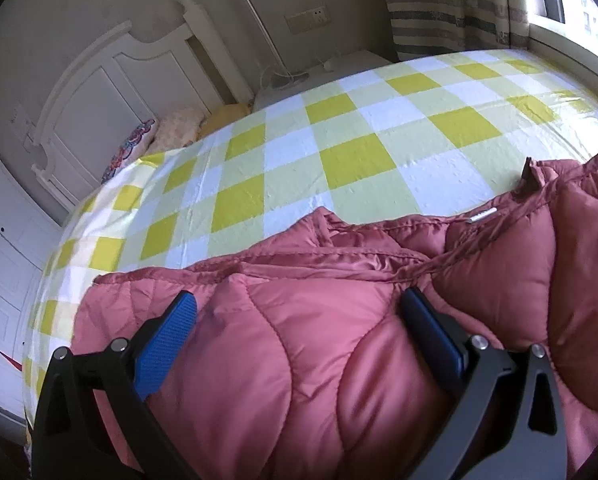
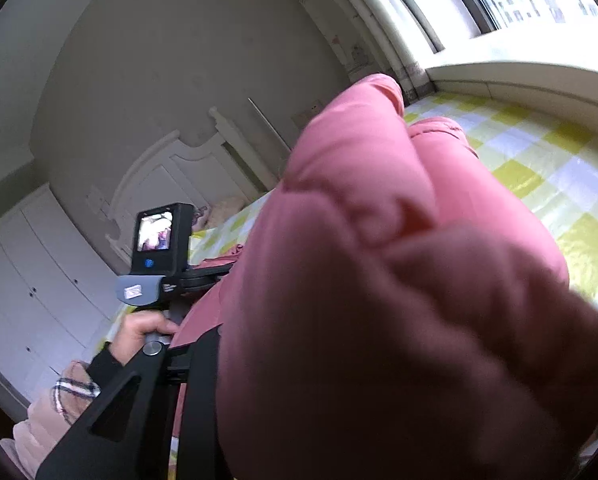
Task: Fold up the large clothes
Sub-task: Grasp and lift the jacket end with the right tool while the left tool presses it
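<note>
A: Let us begin at the left. Where is the left gripper [image 1: 299, 320]?

B: It rests low on the pink quilted down jacket [image 1: 339, 300], which lies on the yellow-and-white checked bedsheet [image 1: 299, 152]. Its blue fingers [image 1: 167, 340] stand wide apart, with a puffy panel of the jacket bulging between them; they do not pinch it.

A: And which way does the jacket lie from those fingers?

B: Forward and to the right. The collar seam runs across the view, and the body extends to the right. So I judge that the fold must bring cloth across this axis.

A: And the right gripper?

B: The right wrist view is nearly filled by a lifted, blurred bulk of jacket [image 2: 379, 260], raised above the bedsheet [image 2: 559, 184]. Only part of the right gripper's black frame shows, so I cannot tell whether the fingers are closed. It seems the nearer one to the raised part.

A: Any writing?

B: A small white tag [image 1: 483, 214] at the collar, too small to read. The left gripper's handle [image 2: 159, 280] carries a label that I cannot read either.
</note>
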A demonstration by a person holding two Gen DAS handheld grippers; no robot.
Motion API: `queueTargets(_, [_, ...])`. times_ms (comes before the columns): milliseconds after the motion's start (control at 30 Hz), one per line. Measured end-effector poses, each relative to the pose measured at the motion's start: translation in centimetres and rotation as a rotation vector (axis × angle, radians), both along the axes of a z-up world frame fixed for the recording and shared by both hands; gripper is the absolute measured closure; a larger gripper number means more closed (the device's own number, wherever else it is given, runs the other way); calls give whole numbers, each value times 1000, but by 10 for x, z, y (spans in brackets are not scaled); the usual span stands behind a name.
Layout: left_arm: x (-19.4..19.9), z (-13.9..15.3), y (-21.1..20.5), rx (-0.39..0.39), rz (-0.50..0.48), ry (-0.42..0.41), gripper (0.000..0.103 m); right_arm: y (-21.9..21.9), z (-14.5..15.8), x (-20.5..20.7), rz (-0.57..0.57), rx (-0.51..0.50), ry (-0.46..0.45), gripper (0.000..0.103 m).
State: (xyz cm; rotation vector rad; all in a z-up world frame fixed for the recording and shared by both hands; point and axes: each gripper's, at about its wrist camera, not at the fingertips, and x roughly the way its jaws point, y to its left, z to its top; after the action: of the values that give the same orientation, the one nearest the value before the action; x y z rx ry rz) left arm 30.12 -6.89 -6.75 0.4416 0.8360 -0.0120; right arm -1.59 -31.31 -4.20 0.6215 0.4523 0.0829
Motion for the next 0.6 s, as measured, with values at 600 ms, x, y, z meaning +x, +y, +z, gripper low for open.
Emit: queueTargets(600, [-148, 6, 26, -83, -113, -183, 2, 26, 19, 3, -16, -120, 5, 68])
